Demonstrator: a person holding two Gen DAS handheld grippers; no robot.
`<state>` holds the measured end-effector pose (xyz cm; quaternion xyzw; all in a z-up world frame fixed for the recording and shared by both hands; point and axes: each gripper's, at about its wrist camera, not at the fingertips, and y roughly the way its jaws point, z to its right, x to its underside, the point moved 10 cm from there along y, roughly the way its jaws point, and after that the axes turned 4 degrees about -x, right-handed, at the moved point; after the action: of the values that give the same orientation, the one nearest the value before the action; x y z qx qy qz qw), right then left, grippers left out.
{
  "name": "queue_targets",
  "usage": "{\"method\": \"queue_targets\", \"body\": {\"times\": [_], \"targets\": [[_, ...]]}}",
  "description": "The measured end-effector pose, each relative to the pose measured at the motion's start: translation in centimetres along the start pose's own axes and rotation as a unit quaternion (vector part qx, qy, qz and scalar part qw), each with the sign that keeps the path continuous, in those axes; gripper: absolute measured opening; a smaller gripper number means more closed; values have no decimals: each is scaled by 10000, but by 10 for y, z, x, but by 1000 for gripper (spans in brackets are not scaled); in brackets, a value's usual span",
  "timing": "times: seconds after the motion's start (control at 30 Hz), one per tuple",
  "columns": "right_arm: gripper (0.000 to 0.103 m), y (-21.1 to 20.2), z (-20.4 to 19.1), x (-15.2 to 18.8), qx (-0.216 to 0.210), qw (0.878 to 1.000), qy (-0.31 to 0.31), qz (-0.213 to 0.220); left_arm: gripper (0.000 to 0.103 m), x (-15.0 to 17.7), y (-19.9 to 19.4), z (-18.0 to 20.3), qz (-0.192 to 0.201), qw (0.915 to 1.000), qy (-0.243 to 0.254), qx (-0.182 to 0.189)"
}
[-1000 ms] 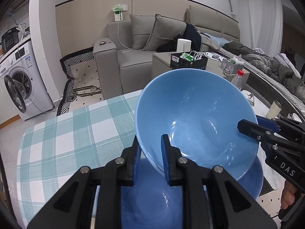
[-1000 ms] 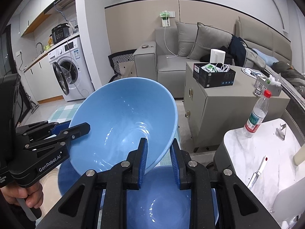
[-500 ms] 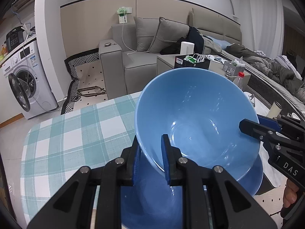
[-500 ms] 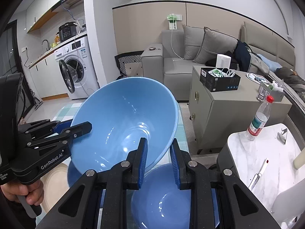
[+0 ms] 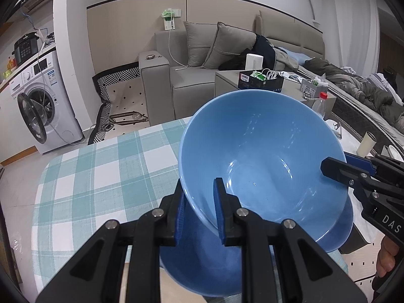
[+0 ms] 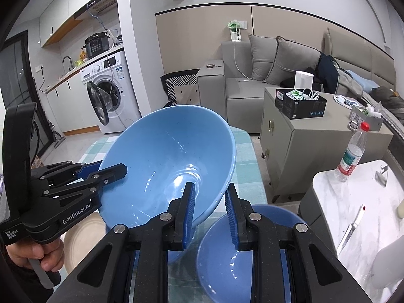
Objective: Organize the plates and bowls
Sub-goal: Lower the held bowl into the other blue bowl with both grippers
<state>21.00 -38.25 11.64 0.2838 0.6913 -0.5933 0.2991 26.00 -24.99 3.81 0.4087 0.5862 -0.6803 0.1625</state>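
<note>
Both tongs, left tongs (image 5: pixel 198 210) and right tongs (image 6: pixel 210 217), pinched opposite rims of the tilted blue bowl (image 5: pixel 262 166), mid-carry above the tabletop (image 5: pixel 96 176). Next step: level placement, probably nested into the second bowl (image 6: pixel 242 252).

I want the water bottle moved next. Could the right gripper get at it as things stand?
Probably not yet: the right gripper is shut on the big blue bowl, shared with the left gripper. The bottle itself stands unobstructed.

The checked tablecloth (image 5: pixel 101 176) lies bare to the left and far side. Nearer right, a second blue bowl (image 6: pixel 242 252) and a cream plate (image 6: pixel 83 237) take up room below the held blue bowl (image 6: pixel 166 166).
</note>
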Motion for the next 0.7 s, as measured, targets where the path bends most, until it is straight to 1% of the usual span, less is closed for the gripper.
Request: {"method": "queue_targets", "body": {"times": [0.3,0.7], "targets": [[24,4,-15,7,-123,9999,31,4,19,11,0,-14,-34,9999,-127,-37],[24,8,-32,21,-112,9999,-43,93,19,26,-3,-27,-68,9997,-208,-79]]}}
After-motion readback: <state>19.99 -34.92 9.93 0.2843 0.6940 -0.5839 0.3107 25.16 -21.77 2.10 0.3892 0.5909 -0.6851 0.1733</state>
